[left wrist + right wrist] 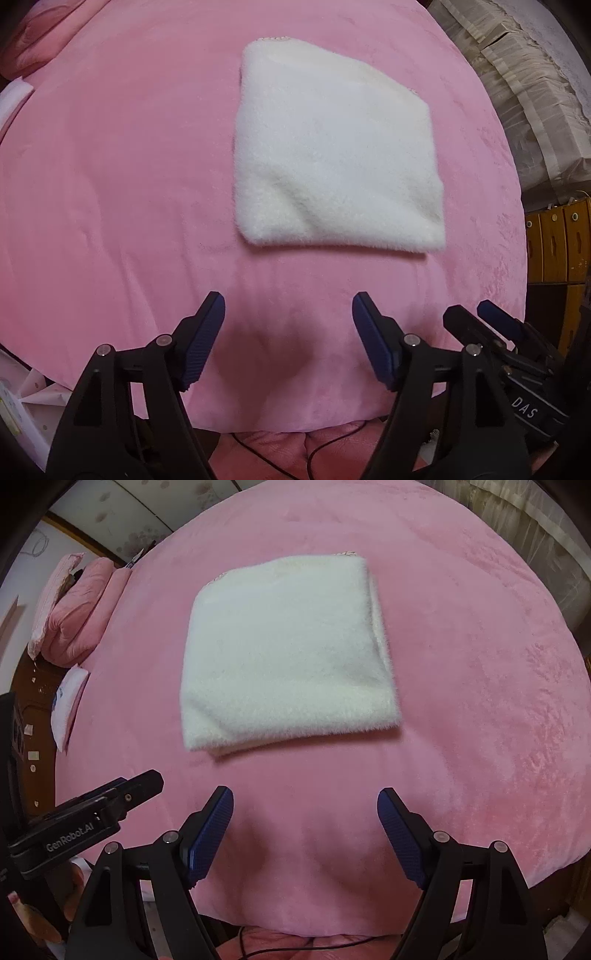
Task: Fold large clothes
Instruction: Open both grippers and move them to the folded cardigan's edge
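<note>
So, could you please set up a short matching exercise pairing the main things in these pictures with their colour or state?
Things:
1. fluffy garment
2. plush blanket
3. left gripper
4. storage boxes

Descriptions:
A. pink, spread over the bed
B. yellow-brown, beside the bed
C. white, folded into a rectangle
D. open, holding nothing

Pairs: 1-C, 2-A, 3-D, 4-B
</note>
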`<state>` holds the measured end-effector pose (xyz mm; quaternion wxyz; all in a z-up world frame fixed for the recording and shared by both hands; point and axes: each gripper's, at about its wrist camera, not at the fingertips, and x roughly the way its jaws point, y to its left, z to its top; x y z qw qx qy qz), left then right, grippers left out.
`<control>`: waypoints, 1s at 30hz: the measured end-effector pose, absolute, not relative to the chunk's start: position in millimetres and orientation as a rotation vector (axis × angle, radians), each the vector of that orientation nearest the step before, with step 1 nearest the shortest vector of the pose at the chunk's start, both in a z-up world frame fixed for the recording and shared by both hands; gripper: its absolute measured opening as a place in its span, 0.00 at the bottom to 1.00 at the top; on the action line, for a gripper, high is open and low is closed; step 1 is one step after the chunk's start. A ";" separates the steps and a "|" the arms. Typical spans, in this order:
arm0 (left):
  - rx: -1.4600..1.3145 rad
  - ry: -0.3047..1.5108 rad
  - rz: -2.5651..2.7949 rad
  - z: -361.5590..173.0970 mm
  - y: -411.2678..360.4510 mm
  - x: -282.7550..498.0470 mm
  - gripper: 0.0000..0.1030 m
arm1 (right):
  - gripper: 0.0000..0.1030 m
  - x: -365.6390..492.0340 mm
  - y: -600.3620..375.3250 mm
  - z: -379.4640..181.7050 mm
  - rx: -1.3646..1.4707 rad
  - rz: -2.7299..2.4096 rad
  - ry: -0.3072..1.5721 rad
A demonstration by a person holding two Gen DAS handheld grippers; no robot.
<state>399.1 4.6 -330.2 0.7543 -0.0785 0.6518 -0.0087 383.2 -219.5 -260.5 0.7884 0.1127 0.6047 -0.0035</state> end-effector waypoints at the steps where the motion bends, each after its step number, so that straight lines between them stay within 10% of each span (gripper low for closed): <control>1: -0.163 1.422 -0.023 -329.6 3.7 398.3 0.68 | 0.80 383.6 -220.5 -264.5 0.241 -0.001 1.308; 30: -0.143 1.459 -0.023 -370.0 8.2 440.0 0.69 | 0.84 414.2 -268.7 -300.4 0.379 0.081 1.289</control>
